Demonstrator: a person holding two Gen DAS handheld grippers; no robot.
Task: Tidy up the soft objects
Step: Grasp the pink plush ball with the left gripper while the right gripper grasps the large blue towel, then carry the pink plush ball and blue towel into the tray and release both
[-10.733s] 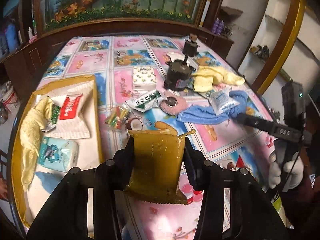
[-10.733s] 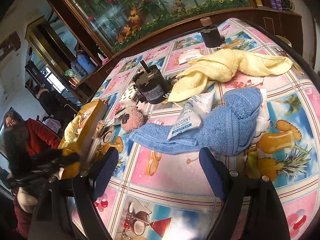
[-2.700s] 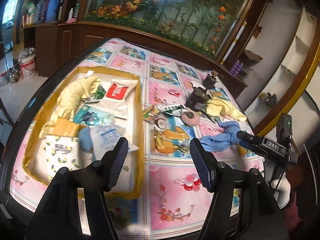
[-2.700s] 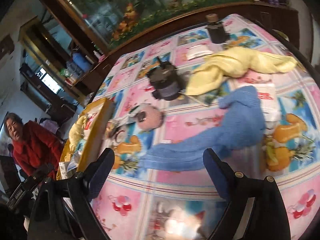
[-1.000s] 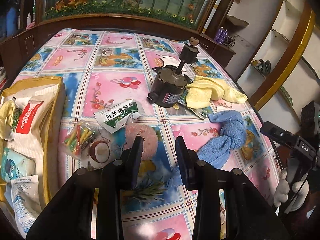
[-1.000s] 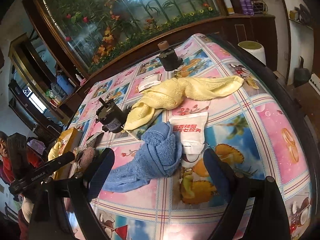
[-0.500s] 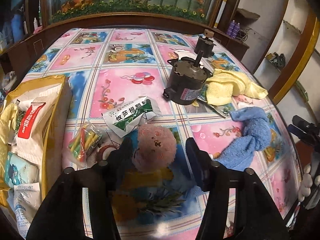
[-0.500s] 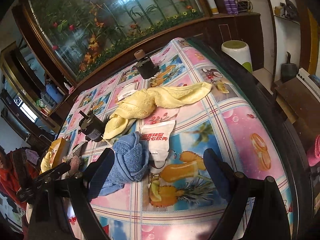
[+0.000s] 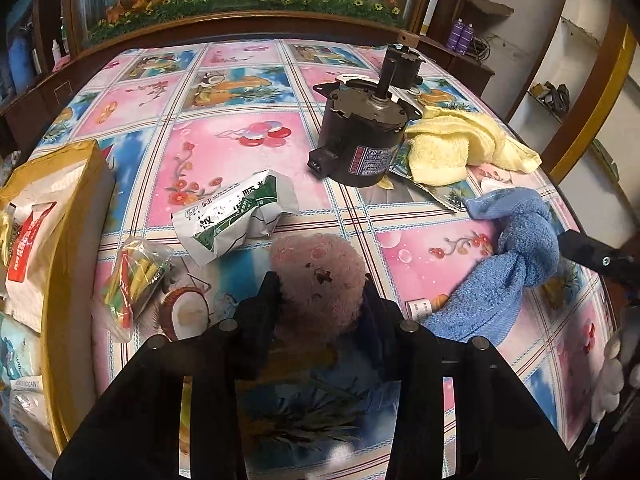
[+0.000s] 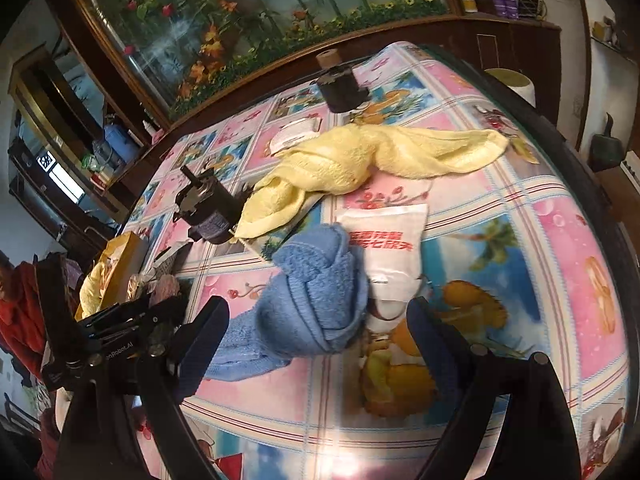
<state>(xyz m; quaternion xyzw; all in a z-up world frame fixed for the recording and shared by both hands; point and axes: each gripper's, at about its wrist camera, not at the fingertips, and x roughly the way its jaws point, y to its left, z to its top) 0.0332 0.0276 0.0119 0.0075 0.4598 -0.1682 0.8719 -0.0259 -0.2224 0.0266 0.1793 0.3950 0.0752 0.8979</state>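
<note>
Left claw (image 9: 320, 300) closing on pink puff (image 9: 318, 276) — green-white packet (image 9: 236, 212) at 11 o'clock, motor (image 9: 360, 136) at 1; right claw (image 10: 316, 336) open over blue towel (image 10: 316, 300).

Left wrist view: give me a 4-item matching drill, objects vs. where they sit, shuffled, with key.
Things:
1. pink fuzzy puff
2. black motor
3. blue towel
4. yellow towel

Places:
A. right of the motor, far side
B. between the closing jaws of the left gripper
C. mid-table, shaft pointing up
D. near right, knotted

Pairs: 1-B, 2-C, 3-D, 4-A
</note>
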